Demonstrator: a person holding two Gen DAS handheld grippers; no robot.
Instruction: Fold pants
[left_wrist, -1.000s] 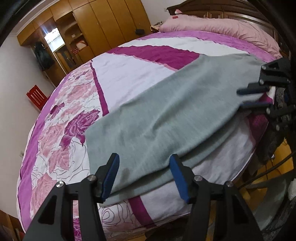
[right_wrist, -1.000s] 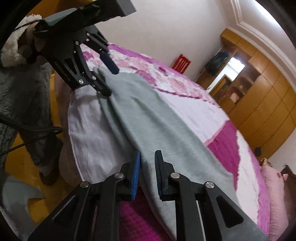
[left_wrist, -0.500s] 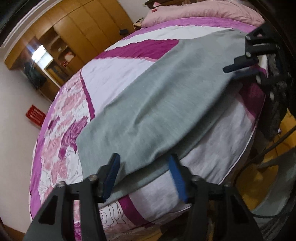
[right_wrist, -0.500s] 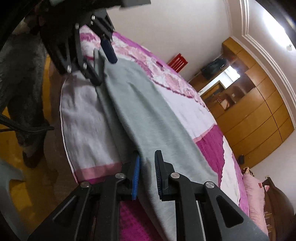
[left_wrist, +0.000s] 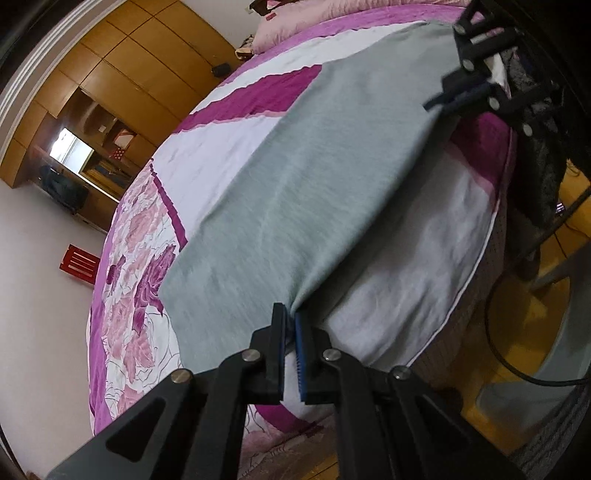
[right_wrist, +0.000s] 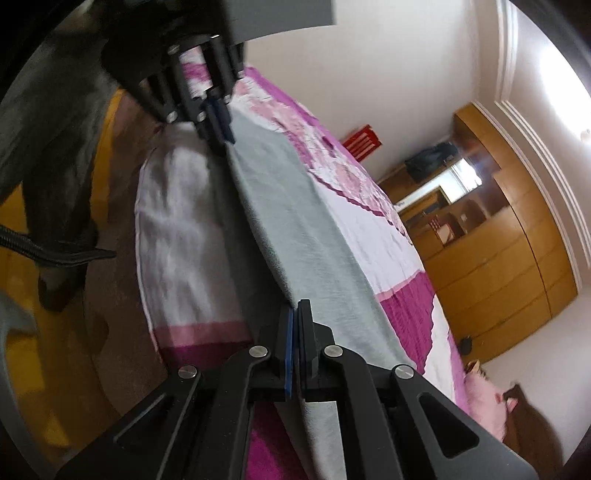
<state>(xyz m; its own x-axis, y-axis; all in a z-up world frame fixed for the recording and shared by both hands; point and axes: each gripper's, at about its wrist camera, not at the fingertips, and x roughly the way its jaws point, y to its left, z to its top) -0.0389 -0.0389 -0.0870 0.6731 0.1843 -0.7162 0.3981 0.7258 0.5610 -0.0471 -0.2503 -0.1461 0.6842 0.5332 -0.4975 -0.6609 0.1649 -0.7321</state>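
Grey pants (left_wrist: 317, 184); magenta-and-white floral bedspread (left_wrist: 136, 258).

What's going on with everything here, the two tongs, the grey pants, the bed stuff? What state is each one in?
Left tongs: shut on the near edge of the pants.
Right tongs: shut on the same edge, further along.
Grey pants: spread flat, near edge raised off the bed.
Bedspread: laid out under the pants.
Pink pillow: lying at the bed's far end.

Grey pants (left_wrist: 314, 192), plain knit fabric, lie spread long and flat along the near edge of the bed (left_wrist: 424, 266). The near long edge is lifted off the bed at both ends, drawn taut between them; the rest rests flat.
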